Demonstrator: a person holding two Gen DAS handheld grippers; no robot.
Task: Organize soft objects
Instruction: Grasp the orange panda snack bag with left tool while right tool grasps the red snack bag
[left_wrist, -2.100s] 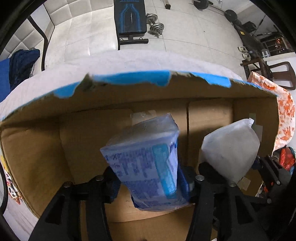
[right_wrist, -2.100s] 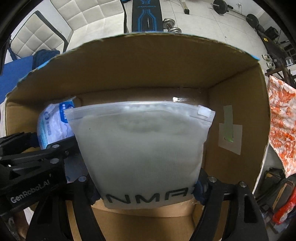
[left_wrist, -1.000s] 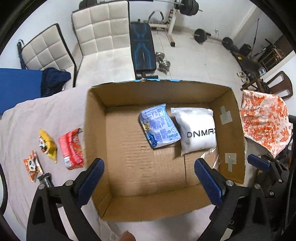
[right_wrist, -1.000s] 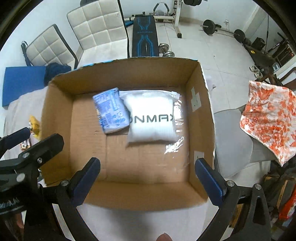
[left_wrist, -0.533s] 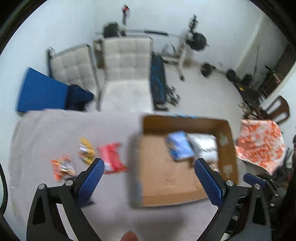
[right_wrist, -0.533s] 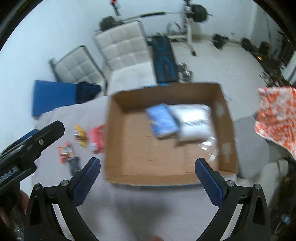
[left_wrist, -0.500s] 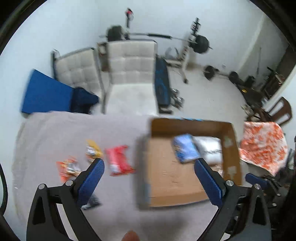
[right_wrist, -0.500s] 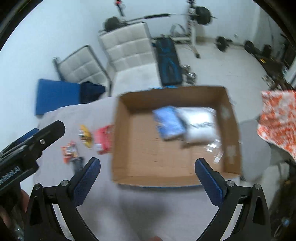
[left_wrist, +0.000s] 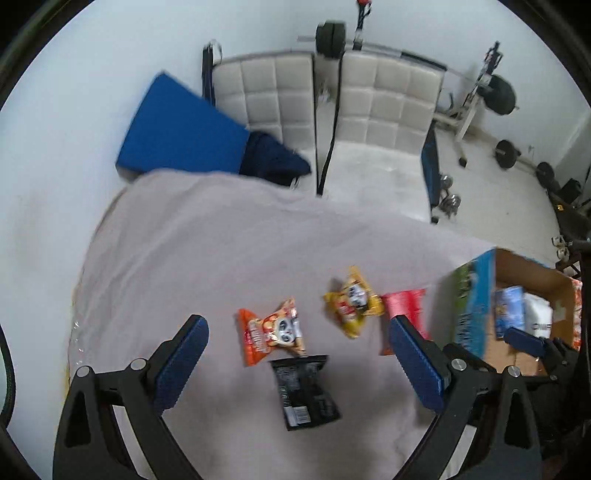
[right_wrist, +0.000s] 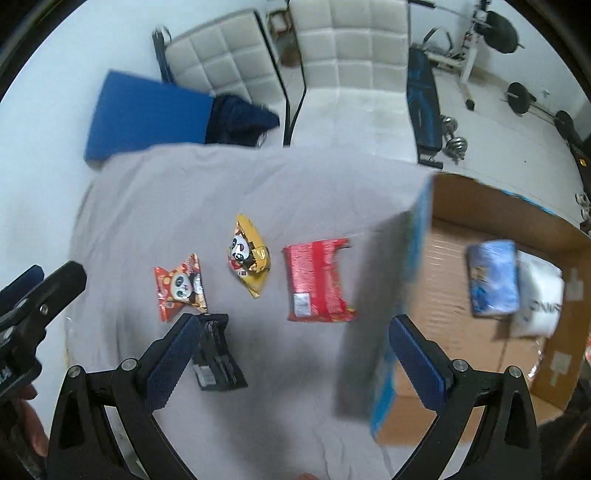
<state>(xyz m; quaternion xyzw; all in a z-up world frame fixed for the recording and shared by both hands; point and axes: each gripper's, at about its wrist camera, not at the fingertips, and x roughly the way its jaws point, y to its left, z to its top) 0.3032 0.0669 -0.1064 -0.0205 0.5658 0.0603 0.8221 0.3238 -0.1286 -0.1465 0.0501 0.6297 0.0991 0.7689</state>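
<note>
Several snack packets lie on the grey cloth: an orange panda packet (left_wrist: 271, 330) (right_wrist: 181, 288), a yellow packet (left_wrist: 352, 301) (right_wrist: 248, 254), a red packet (left_wrist: 406, 314) (right_wrist: 317, 280) and a black packet (left_wrist: 304, 391) (right_wrist: 216, 356). A cardboard box (left_wrist: 517, 273) (right_wrist: 436, 302) on the right holds a blue pack (left_wrist: 509, 314) (right_wrist: 491, 282) and a white pouch (left_wrist: 537, 319) (right_wrist: 539, 299). My left gripper (left_wrist: 295, 354) is open and empty, high above the orange and black packets. My right gripper (right_wrist: 295, 349) is open and empty, above the cloth near the red packet.
The cloth-covered table (left_wrist: 221, 251) ends at the far edge, with two white padded chairs (left_wrist: 384, 110) and a blue mat (left_wrist: 177, 140) behind it. Gym equipment (right_wrist: 480, 29) stands on the floor. The left gripper's finger (right_wrist: 40, 295) shows at the right view's left edge.
Both grippers let go of the blue pack and the white pouch in the box, rose, and swung left. The snack packets now lie under them.
</note>
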